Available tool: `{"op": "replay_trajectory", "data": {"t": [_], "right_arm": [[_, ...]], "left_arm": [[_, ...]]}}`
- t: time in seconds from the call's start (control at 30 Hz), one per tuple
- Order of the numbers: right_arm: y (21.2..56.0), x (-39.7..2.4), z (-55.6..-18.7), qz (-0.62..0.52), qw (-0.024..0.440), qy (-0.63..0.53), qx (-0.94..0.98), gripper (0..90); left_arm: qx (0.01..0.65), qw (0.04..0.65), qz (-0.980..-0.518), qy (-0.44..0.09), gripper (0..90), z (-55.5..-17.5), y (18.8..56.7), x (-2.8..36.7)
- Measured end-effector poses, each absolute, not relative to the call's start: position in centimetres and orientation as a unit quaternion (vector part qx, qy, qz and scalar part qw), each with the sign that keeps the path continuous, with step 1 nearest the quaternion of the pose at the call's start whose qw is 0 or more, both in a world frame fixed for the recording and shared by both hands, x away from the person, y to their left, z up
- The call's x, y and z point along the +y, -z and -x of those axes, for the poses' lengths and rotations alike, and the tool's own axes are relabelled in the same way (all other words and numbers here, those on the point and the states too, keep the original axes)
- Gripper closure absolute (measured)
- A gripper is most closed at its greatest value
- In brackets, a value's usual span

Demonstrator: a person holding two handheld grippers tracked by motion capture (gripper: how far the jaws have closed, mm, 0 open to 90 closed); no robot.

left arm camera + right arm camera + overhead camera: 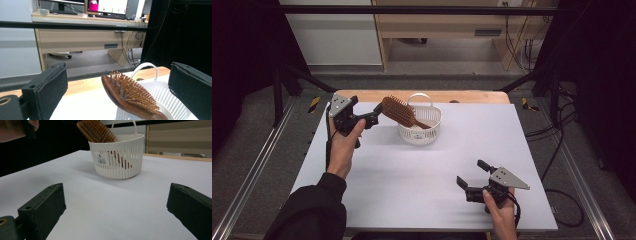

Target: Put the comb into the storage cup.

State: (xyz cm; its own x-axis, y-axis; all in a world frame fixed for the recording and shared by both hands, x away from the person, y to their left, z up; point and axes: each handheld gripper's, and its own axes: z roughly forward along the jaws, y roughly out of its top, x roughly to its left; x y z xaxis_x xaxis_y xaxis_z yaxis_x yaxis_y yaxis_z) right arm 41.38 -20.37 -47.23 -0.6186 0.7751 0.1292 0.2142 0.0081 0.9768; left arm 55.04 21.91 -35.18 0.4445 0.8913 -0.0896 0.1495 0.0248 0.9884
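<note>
Brush point(398, 110) is standing handle-down in the basket point(432, 131), far centre of the table point(412, 180), head leaning out over the left rim, bristles up. Left gripper point(376, 113) sits just left of the brush head, jaws spread wide; left gripper view has the brush point(130, 98) between the two pads but clear of both, so it holds nothing. From the high view I can't tell if a jaw tip touches the head; it's very close. Right gripper point(470, 173) is near right on the table, well apart from the basket, jaws wide open and empty, pointed at the basket point(117, 157) across bare table. Read on the step: either the brush has just been dropped in and let go, or the left gripper is lining up to grab it; the frames alone don't settle which. If placing, it looks done bar the retreat: pull the left gripper back left and up without clipping the head, since the basket is light and could tip or slide. If picking, close on the head's edges and lift along the handle's line so the handle point(422, 124) clears the rim.
</note>
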Motion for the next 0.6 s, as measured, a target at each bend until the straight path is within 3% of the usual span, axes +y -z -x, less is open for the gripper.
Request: {"op": "replay_trajectory", "data": {"t": [0.6], "right_arm": [[47.2, -20.3, -41.4, -0.368, 0.235, -0.598, 0.672, 2.2]], "left_arm": [[0.408, 0.579, -0.626, -0.327, 2.2, -52.5, 34.5, 24.4]]}}
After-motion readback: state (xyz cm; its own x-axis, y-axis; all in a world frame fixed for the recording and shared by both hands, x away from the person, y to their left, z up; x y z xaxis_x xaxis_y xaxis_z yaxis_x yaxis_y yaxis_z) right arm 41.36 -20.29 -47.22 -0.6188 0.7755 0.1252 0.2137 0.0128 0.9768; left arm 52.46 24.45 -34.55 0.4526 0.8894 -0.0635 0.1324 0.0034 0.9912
